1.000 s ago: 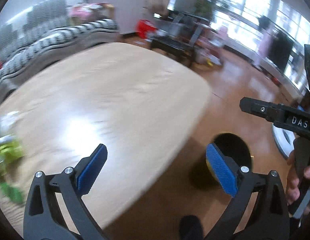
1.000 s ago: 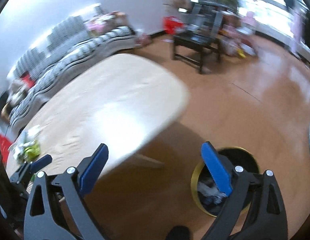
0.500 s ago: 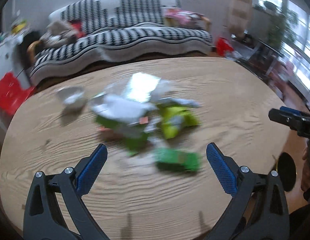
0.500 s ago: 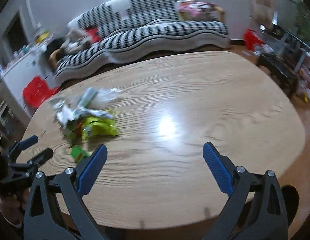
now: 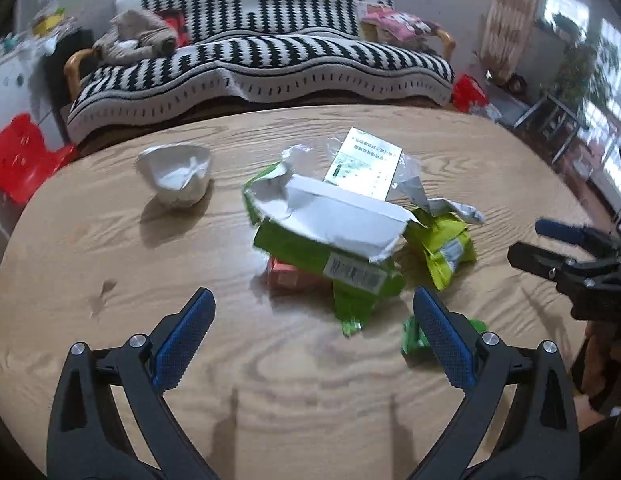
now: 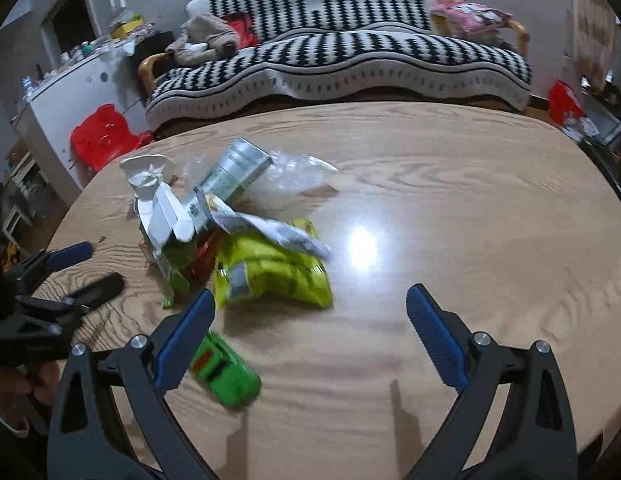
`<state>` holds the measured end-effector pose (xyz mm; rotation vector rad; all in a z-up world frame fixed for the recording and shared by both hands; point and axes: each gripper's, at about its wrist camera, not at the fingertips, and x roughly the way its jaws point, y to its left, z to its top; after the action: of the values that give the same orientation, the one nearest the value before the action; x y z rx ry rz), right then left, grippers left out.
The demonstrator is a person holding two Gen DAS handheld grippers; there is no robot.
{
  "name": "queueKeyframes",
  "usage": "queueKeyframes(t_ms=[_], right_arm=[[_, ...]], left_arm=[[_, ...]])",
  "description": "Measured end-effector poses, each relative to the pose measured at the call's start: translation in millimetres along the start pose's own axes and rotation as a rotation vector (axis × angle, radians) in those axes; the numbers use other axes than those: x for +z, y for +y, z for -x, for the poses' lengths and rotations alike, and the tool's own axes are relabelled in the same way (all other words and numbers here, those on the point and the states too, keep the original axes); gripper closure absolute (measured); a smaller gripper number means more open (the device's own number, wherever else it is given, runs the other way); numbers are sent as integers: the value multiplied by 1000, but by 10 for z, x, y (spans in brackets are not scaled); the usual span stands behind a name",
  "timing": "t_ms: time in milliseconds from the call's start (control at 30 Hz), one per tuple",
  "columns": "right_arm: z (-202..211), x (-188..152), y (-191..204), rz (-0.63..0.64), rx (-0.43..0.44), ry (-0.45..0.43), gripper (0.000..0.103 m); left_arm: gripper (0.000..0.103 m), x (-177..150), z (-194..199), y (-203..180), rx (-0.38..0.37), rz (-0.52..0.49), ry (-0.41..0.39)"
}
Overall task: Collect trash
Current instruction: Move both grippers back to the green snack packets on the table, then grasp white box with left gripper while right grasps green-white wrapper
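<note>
A pile of trash lies on the oval wooden table [image 5: 110,240]: a torn green and white carton [image 5: 330,232], a yellow-green snack bag [image 5: 446,244], a small green packet [image 5: 414,336], a printed leaflet in clear plastic [image 5: 364,160] and a crushed white paper cup [image 5: 176,172]. My left gripper [image 5: 310,336] is open and empty, just in front of the carton. My right gripper [image 6: 308,340] is open and empty above the table, with the small green packet [image 6: 224,372] by its left finger and the snack bag [image 6: 270,272] just beyond.
A black-and-white striped sofa [image 5: 262,60] stands behind the table. Red plastic stools [image 5: 22,152] stand at the left. The right gripper shows at the right edge of the left wrist view [image 5: 566,252]; the left gripper shows at the left edge of the right wrist view [image 6: 70,276].
Both grippers swung left from the floor bin and table end to face the trash pile, then moved closer to it. Both stayed open and empty.
</note>
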<state>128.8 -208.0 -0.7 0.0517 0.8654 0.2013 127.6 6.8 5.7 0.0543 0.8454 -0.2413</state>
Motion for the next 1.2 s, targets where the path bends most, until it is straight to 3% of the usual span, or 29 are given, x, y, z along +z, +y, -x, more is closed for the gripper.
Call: queueKeyframes(t_ms=[133,367,467,500,667,767,800,833,933,1033,1200], right_arm=[[-207,128,-44,18,79,-1,10],[-574,289,-79,93,131,26,12],[-678,331,-109,88,197,41,24],[-691,344,-117,83,227,42,34],[-624,357,-50,100,285,45,66],[-515,347,12,116,289,32,89],[-468,334,26,116,290,26,94],[-424,319,40,120,282,14,94],[-324,282,86,118,261,-5,94],[-218,234,97,107,249,-13,94],[-38,151,69,91,232,-26,94]], left_arm=[[7,101,-185,-117,7,-54,-1],[7,240,-462,-249,29,-122,0],[7,274,-569,-240,63,-134,4],[7,283,-594,-218,63,-125,7],[7,298,-524,-127,-5,-66,-7],[22,289,-406,-149,-10,-77,-28],[32,286,-363,-153,-14,-78,-29],[44,281,-326,-153,-15,-76,-31],[65,278,-232,-145,-14,-50,-34],[76,266,-151,-143,-20,-29,-29],[84,215,-31,-149,7,-13,-22]])
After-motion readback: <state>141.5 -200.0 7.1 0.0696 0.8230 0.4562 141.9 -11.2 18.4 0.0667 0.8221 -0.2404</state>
